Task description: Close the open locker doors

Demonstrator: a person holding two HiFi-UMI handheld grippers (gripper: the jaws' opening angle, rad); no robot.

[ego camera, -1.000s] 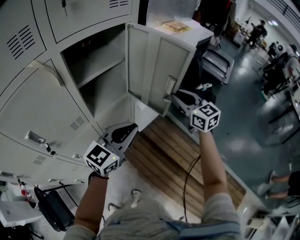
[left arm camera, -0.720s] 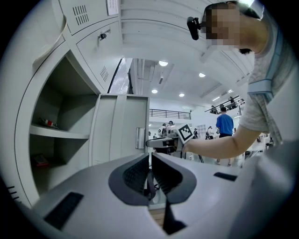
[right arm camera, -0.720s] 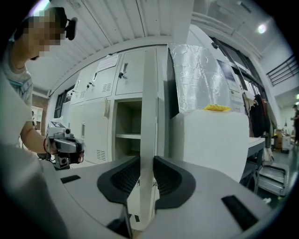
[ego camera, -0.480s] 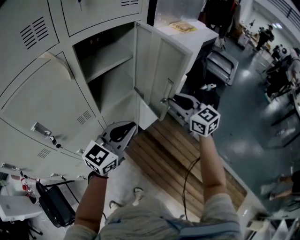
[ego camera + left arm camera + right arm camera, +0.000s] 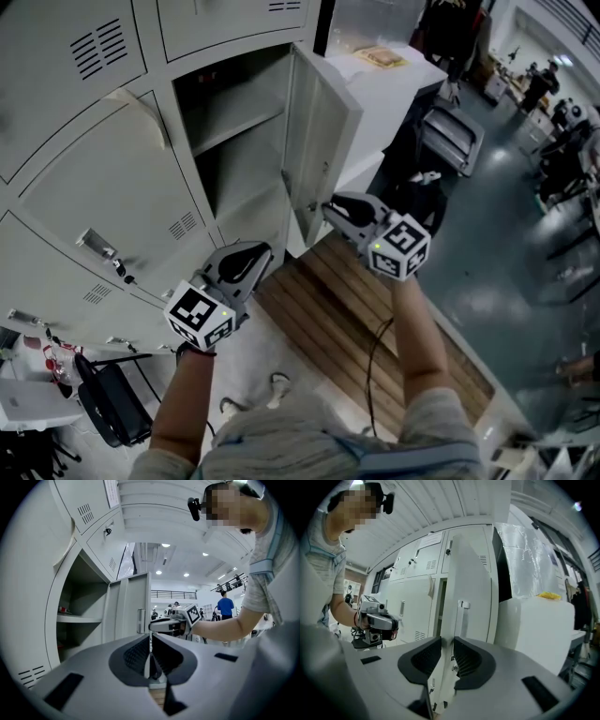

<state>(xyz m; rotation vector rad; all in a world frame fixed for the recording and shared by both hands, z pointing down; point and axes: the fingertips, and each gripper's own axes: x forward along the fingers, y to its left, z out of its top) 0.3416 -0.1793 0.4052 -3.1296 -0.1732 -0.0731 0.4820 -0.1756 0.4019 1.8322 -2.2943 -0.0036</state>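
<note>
**Nearly closed right gripper at the free edge of a tall pale-grey metal locker door**

Jaws of the right gripper drawn almost together, with only a slim slit between the dark ribbed pads and nothing pinched in it. Directly ahead of its tips, touching or all but touching: the free edge of the locker door, upright and swung partway out from the cabinet. Just above and beyond the tips in the right gripper view, the door's slim vertical metal handle.

Left of this gripper, past the door's edge: the open grey locker compartment, with one flat shelf across its upper part. To the gripper's right, behind the door: a white box-shaped cabinet with a flat yellowish packet on top. Beneath the gripper, a brown slatted wooden platform.

Jaws of the left gripper pressed fully together, empty. Held lower than the right gripper and well apart from the locker door, tips aimed up toward the open compartment. Far ahead of these tips in the left gripper view: the door seen nearly edge-on, with the right gripper at its edge. To the left of the left gripper, a bank of closed pale-grey lockers with louvred vents and small latches. Below and behind it, a black chair on the floor.
</note>
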